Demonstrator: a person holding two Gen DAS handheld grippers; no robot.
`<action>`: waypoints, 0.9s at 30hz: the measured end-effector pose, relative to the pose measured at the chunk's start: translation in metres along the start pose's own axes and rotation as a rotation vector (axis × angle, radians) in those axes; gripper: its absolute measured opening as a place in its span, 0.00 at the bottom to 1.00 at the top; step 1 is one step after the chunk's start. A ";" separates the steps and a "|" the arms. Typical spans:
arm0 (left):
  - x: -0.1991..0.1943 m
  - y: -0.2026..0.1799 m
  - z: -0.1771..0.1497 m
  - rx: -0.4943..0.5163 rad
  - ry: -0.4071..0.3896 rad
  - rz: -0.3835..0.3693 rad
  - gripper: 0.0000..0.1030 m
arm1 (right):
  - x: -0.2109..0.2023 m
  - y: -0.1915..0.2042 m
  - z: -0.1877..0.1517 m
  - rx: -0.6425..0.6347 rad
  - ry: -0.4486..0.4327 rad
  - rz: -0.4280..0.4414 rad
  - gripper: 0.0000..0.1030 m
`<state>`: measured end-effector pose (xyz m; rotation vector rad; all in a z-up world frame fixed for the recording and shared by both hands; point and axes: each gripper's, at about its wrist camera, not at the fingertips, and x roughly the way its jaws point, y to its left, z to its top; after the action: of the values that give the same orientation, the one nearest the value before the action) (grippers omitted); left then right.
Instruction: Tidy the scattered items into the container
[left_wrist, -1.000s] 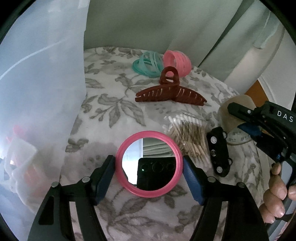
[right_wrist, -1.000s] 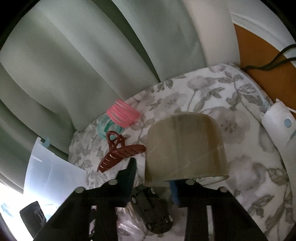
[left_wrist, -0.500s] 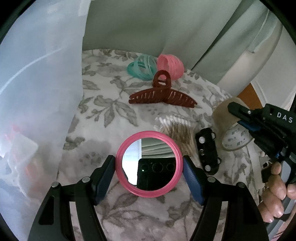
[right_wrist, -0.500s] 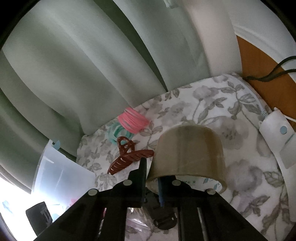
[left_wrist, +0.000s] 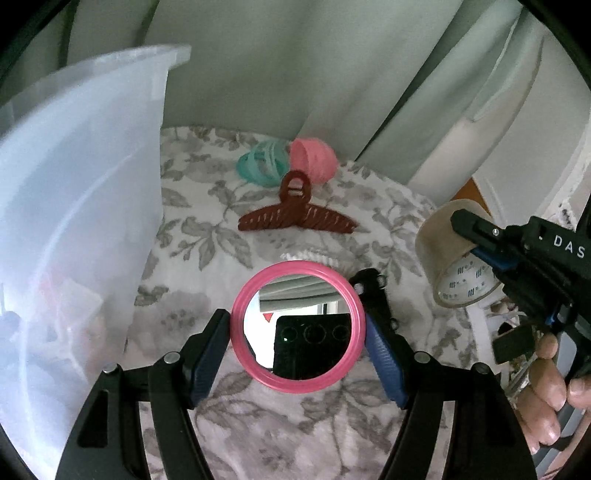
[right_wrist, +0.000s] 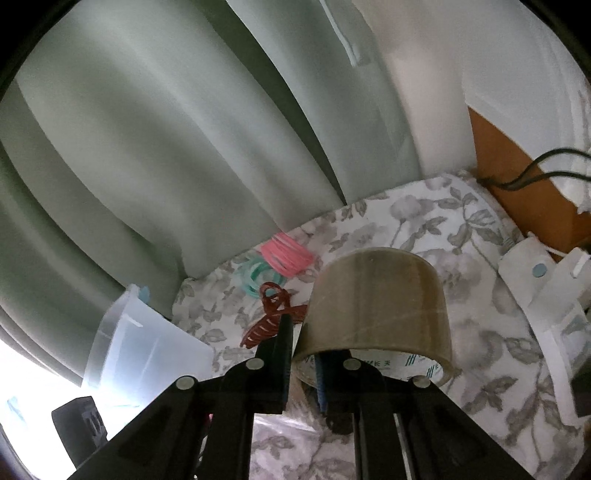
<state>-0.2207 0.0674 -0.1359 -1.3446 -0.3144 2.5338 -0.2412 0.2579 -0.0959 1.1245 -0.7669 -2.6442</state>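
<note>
Left gripper (left_wrist: 298, 328): we hold the pink-rimmed round mirror (left_wrist: 298, 328) clamped by its rim above the floral cloth (left_wrist: 207, 236) | Right gripper (right_wrist: 303, 345): pinches the wall of the brown packing tape roll (right_wrist: 376, 299), lifted | Clear plastic container (left_wrist: 74, 221): at left | Brown claw hair clip (left_wrist: 295, 218): lying on cloth.

Pink-rimmed mirror (left_wrist: 298, 326), brown hair claw (left_wrist: 295, 218), grey floral cloth (left_wrist: 207, 236).
</note>
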 end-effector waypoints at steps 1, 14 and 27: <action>-0.004 -0.001 0.000 0.000 -0.006 -0.004 0.72 | -0.005 0.002 0.000 -0.002 -0.005 0.002 0.12; -0.056 -0.014 0.002 0.001 -0.083 -0.040 0.72 | -0.061 0.031 -0.011 -0.031 -0.040 0.031 0.12; -0.094 -0.012 0.005 -0.011 -0.145 -0.057 0.72 | -0.088 0.066 -0.021 -0.086 -0.062 0.062 0.12</action>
<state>-0.1723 0.0477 -0.0567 -1.1407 -0.3894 2.5905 -0.1679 0.2230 -0.0189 0.9851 -0.6805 -2.6441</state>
